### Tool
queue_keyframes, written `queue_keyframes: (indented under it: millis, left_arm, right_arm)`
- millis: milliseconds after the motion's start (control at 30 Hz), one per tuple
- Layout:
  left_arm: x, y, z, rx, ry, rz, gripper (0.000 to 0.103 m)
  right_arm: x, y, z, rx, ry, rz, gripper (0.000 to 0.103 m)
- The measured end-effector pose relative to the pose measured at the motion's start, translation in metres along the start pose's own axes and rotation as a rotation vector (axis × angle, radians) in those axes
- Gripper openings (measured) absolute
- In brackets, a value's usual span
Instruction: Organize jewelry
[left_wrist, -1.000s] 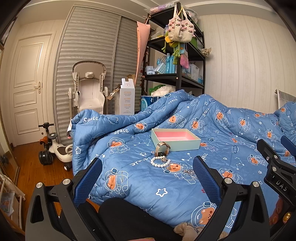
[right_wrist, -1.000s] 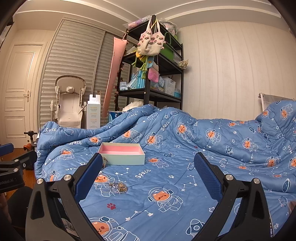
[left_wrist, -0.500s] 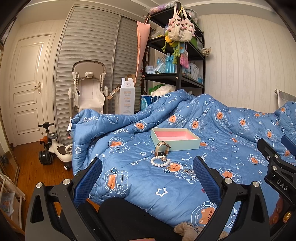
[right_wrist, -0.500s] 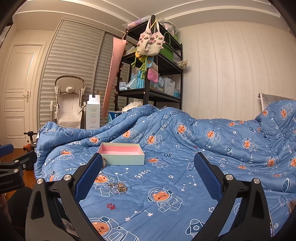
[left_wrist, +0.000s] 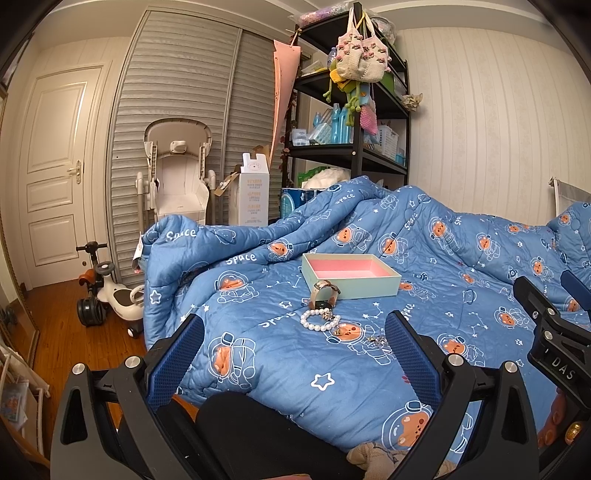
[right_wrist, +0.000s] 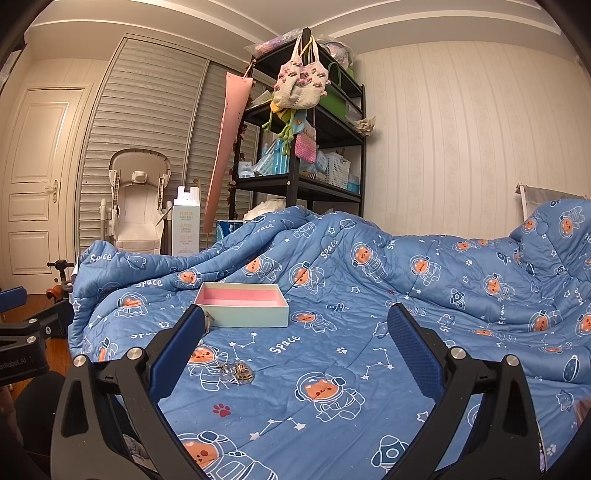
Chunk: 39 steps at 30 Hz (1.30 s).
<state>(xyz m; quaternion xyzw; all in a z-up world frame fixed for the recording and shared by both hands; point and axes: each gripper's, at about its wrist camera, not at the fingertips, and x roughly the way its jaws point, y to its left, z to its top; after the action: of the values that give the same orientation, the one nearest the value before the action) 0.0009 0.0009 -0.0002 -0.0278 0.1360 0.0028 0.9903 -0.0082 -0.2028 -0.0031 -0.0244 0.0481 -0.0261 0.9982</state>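
Note:
A mint box with a pink lining (left_wrist: 351, 275) (right_wrist: 242, 304) lies open on the blue quilt. In the left wrist view a watch (left_wrist: 325, 295) stands just in front of the box, a white pearl bracelet (left_wrist: 319, 320) lies nearer, and small metal jewelry (left_wrist: 376, 340) lies to its right. That metal jewelry also shows in the right wrist view (right_wrist: 236, 371). My left gripper (left_wrist: 293, 352) is open and empty, short of the bracelet. My right gripper (right_wrist: 295, 349) is open and empty above the quilt, right of the metal jewelry.
The blue space-print quilt (left_wrist: 258, 332) covers the bed and bunches up behind the box. A black shelf unit (left_wrist: 351, 147) with hanging bags stands behind. A folded high chair (left_wrist: 177, 181), a white carton and a ride-on toy (left_wrist: 107, 295) stand on the wooden floor at left.

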Motion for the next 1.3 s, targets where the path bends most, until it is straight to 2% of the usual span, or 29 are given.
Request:
queue_keyframes:
  millis: [233,300,400,433,533,667,800,867,1000,1133,1300]
  left_arm:
    - [0.003,0.004,-0.004,0.001,0.019,-0.024,0.096]
    - [0.002,0.006,-0.008,-0.001,0.027,-0.066,0.096]
    - [0.003,0.004,-0.012,0.001,0.039,-0.09,0.096]
    - [0.01,0.006,-0.023,-0.002,0.049,-0.097,0.096]
    - [0.017,0.003,-0.022,-0.016,0.091,-0.123,0.096]
    - [0.034,0.004,-0.027,-0.047,0.186,-0.167,0.096]
    - [0.051,0.011,-0.025,-0.07,0.252,-0.139,0.096]
    - [0.06,0.015,-0.021,-0.081,0.282,-0.161,0.096]
    - [0.083,0.011,-0.017,-0.024,0.356,-0.17,0.096]
    - [0.112,0.01,-0.015,0.027,0.418,-0.163,0.096]
    - [0.154,0.019,-0.013,0.029,0.492,-0.189,0.096]
  right_arm:
    - [0.005,-0.001,-0.003,0.0,0.009,0.002,0.098]
    - [0.008,0.0,-0.005,0.002,0.018,0.015,0.098]
    - [0.019,0.002,-0.007,0.006,0.065,0.077,0.098]
    - [0.025,0.003,-0.008,0.007,0.09,0.094,0.098]
    - [0.045,0.004,-0.012,0.006,0.179,0.136,0.098]
    - [0.071,0.007,-0.019,-0.022,0.287,0.178,0.098]
    - [0.104,0.012,-0.031,-0.057,0.457,0.265,0.098]
    - [0.122,0.011,-0.039,-0.038,0.546,0.307,0.098]
    - [0.154,0.009,-0.053,0.012,0.678,0.403,0.098]
    - [0.18,0.018,-0.062,-0.014,0.747,0.466,0.098]
    - [0.207,0.032,-0.069,-0.099,0.775,0.472,0.097]
